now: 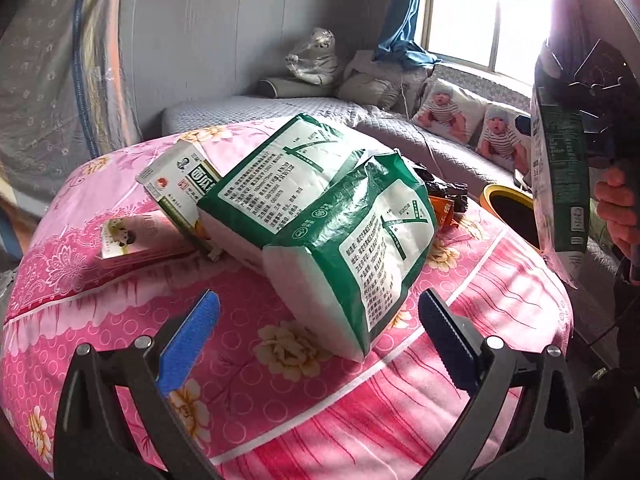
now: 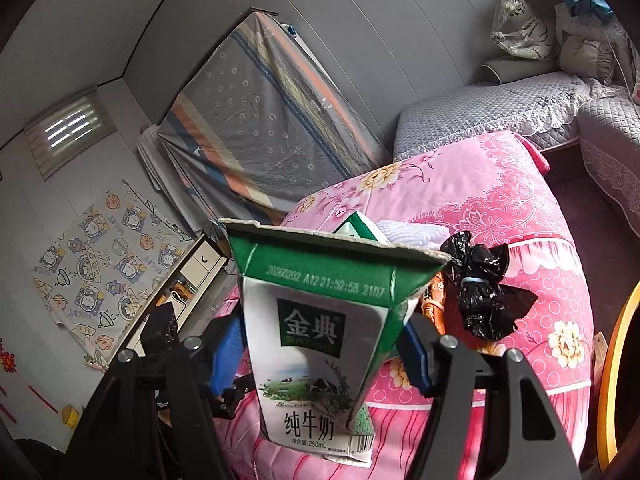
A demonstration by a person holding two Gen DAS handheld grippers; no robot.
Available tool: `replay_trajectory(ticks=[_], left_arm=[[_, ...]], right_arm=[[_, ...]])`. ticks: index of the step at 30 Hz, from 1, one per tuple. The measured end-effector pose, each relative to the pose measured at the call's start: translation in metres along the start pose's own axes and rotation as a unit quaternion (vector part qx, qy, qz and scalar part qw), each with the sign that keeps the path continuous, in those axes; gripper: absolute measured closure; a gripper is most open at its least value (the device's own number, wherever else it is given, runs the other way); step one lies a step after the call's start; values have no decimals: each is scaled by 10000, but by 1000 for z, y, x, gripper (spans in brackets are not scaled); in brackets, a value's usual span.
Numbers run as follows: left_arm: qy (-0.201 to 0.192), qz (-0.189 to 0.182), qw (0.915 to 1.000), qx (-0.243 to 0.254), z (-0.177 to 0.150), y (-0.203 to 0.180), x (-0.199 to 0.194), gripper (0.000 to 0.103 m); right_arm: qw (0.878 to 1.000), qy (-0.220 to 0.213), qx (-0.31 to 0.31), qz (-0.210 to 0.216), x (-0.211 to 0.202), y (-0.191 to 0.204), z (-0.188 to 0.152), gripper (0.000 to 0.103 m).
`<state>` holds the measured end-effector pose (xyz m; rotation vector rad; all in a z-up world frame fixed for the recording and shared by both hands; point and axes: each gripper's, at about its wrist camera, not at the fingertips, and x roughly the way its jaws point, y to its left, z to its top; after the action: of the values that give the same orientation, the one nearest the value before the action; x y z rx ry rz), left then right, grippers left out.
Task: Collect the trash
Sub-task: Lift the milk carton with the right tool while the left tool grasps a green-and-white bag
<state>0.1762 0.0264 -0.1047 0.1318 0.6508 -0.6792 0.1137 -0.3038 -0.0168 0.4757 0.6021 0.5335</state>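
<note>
Evidently light and easily crushed, the green-and-white cardboard milk carton [image 2: 316, 344] hangs above the pink floral quilt [image 2: 500, 184], pinched at its stiff sides by the right gripper [image 2: 320, 356]; left gripper [image 1: 316, 340] fingers gape wide.

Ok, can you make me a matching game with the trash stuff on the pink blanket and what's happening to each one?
Things:
1. milk carton
2. big green-and-white pack
3. black plastic bag
4. small pink box

States:
A. crumpled and tied in a knot
B. held in the right gripper
C. lying flat at the left side of the pink blanket
D. lying in front of the open left gripper

Pairs: 1-B, 2-D, 3-A, 4-C
</note>
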Motion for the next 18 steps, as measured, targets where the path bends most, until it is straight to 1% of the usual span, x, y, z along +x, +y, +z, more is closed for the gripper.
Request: replay_trajectory(ticks=[2, 5, 7, 9, 10, 13, 15, 16, 17, 18], left_arm=[[101, -276, 9996, -6, 2, 4, 10, 8], [316, -465, 9983, -117, 6, 13, 29, 8], [415, -734, 9960, -311, 9, 21, 38, 8], [499, -916, 9934, -478, 10, 26, 44, 8], [508, -961, 9929, -483, 10, 26, 44, 9], [590, -1003, 9925, -370, 12, 20, 48, 20], [637, -964, 9928, -329, 15, 14, 52, 21], [647, -941, 9930, -288, 16, 11, 54, 30], [663, -854, 9938, -243, 16, 8, 55, 46], [694, -877, 9934, -253, 15, 9, 55, 57]], right_arm=[[10000, -8, 6, 64, -6, 2, -3, 41], [9999, -29, -45, 145, -10, 6, -8, 40], [9998, -44, -49, 190, -11, 9, -10, 40], [9997, -39, -1, 251, -13, 7, -11, 40], [9996, -38, -3, 269, -14, 8, -12, 40], [9997, -36, -17, 256, -16, 8, -14, 40], [9997, -37, -5, 254, -16, 8, -16, 40], [9996, -33, 1, 268, -17, 9, -17, 40], [9996, -40, 12, 290, -18, 9, -18, 40], [9995, -50, 37, 312, -20, 9, -18, 40]])
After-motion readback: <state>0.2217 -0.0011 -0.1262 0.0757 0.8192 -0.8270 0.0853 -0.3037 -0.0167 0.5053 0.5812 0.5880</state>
